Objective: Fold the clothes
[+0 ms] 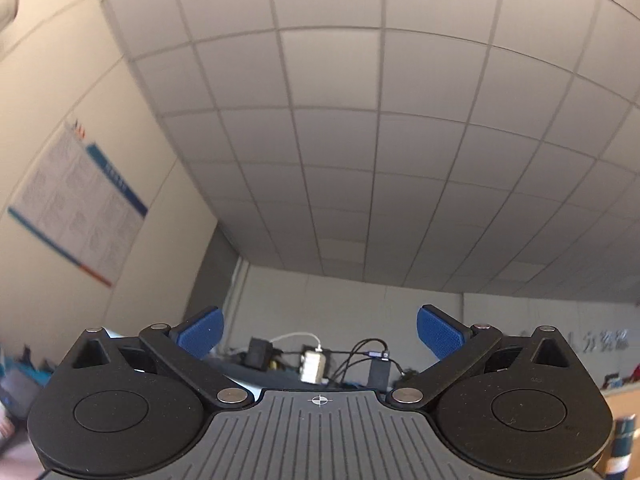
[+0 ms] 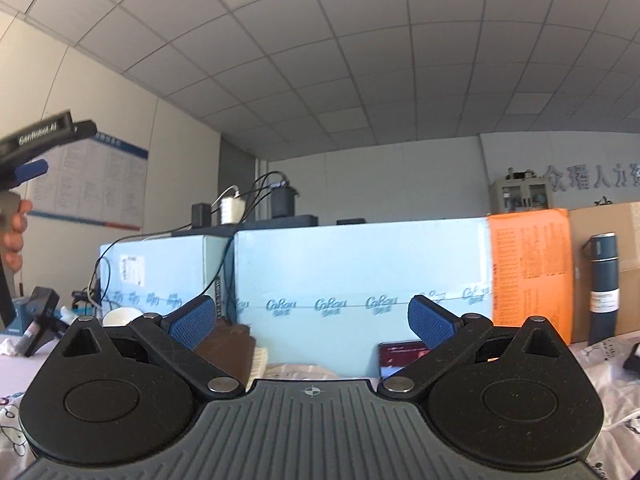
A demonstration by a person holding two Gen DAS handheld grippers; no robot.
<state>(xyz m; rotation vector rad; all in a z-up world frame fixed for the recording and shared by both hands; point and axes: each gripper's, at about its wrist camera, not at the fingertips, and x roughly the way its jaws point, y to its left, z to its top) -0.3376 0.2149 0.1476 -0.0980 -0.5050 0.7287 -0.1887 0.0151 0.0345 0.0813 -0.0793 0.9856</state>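
Note:
My left gripper [image 1: 318, 334] is open and empty. It points up at the ceiling, high above the table. It also shows in the right wrist view [image 2: 34, 168] at the far left, held in a hand. My right gripper [image 2: 312, 322] is open and empty, low over the table and facing the boxes. A white printed cloth [image 2: 600, 364] lies on the table under and to the right of it. A brown folded garment [image 2: 230, 350] lies just behind its left finger.
Light blue boxes [image 2: 360, 272] form a wall across the back of the table, with chargers and cables [image 2: 236, 204] on top. An orange box [image 2: 530, 264], a dark flask [image 2: 604, 284], a phone [image 2: 400, 354] and a white bowl [image 2: 120, 316] stand nearby.

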